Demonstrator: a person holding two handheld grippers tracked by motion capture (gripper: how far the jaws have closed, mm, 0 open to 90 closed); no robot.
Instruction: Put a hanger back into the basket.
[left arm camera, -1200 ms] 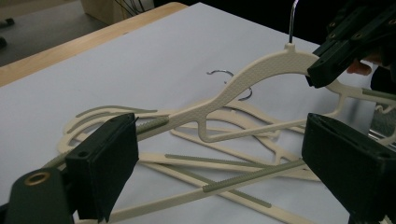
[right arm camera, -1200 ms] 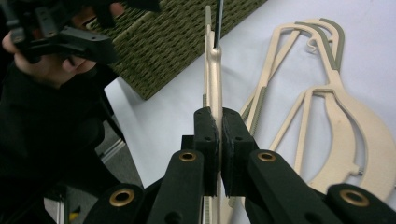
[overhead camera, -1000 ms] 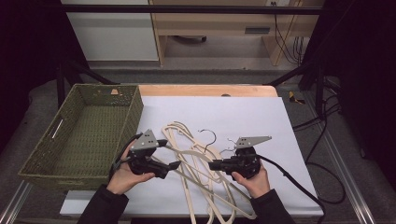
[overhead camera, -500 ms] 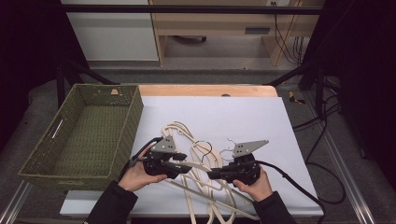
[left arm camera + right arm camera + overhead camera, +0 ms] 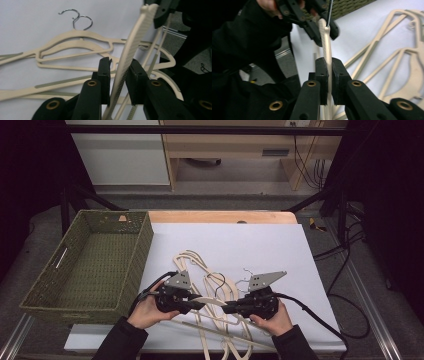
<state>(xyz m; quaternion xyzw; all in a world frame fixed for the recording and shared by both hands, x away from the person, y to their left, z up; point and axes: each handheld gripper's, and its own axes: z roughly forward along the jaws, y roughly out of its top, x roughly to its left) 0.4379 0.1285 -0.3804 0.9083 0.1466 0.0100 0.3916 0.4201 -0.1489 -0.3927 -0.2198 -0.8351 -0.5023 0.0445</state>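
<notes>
Left gripper (image 5: 196, 303) and right gripper (image 5: 231, 307) each pinching one end of a cream hanger (image 5: 212, 301), hanger pile (image 5: 200, 270) at 12 o'clock, wicker basket (image 5: 75, 295) at 9 o'clock on tabletop (image 5: 270, 245)

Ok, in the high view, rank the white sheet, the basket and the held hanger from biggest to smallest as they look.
1. White sheet: largest.
2. Basket: next.
3. Hanger, held between the left gripper and right gripper: smallest, though the grippers cover its ends.

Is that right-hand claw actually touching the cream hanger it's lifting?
Touching. In the right gripper view, the right gripper has both black jaws pressed flat against the hanger's arm, with no gap on either side.
</notes>
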